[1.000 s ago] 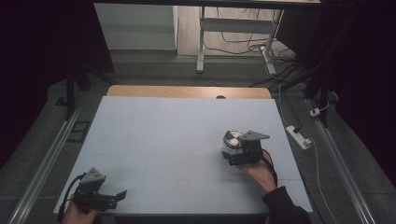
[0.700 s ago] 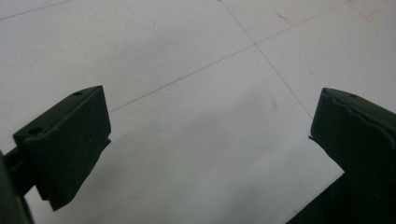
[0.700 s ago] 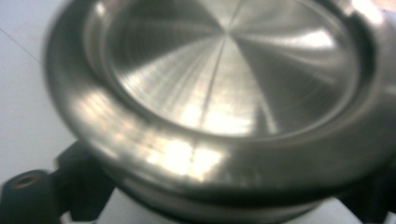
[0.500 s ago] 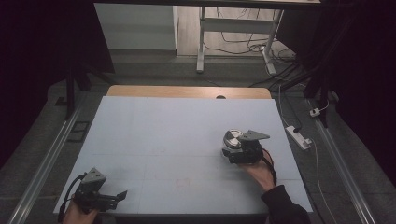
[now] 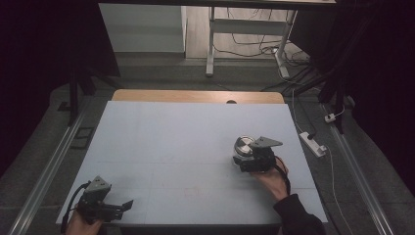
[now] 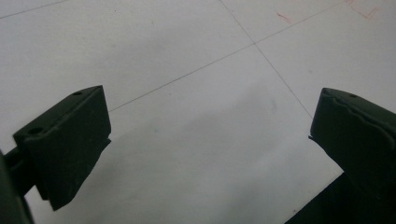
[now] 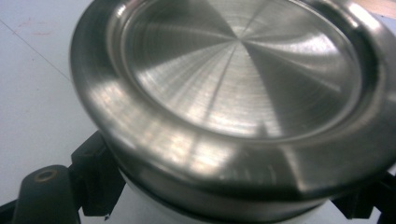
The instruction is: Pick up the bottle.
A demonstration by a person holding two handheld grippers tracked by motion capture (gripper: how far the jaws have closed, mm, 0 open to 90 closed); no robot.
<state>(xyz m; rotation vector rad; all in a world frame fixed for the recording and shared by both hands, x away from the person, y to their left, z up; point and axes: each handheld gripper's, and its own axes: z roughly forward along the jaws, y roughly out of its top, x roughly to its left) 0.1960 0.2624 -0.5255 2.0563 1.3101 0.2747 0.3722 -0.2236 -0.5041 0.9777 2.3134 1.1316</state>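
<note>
A round container with a brushed steel lid (image 5: 243, 144) and a white body stands on the right part of the pale table mat (image 5: 186, 142). My right gripper (image 5: 241, 156) is shut on it, one black jaw on each side of the body just under the lid (image 7: 243, 84). Those jaws hold it close to the camera in the right gripper view (image 7: 231, 198). My left gripper (image 5: 125, 206) rests at the near left corner of the mat, open. Between its jaws (image 6: 210, 135) lies only bare mat with thin lines.
A strip of wooden tabletop (image 5: 195, 96) runs along the far edge of the mat. On the floor to the right lies a white power strip (image 5: 313, 143) with cables. White desk legs (image 5: 211, 44) stand behind the table.
</note>
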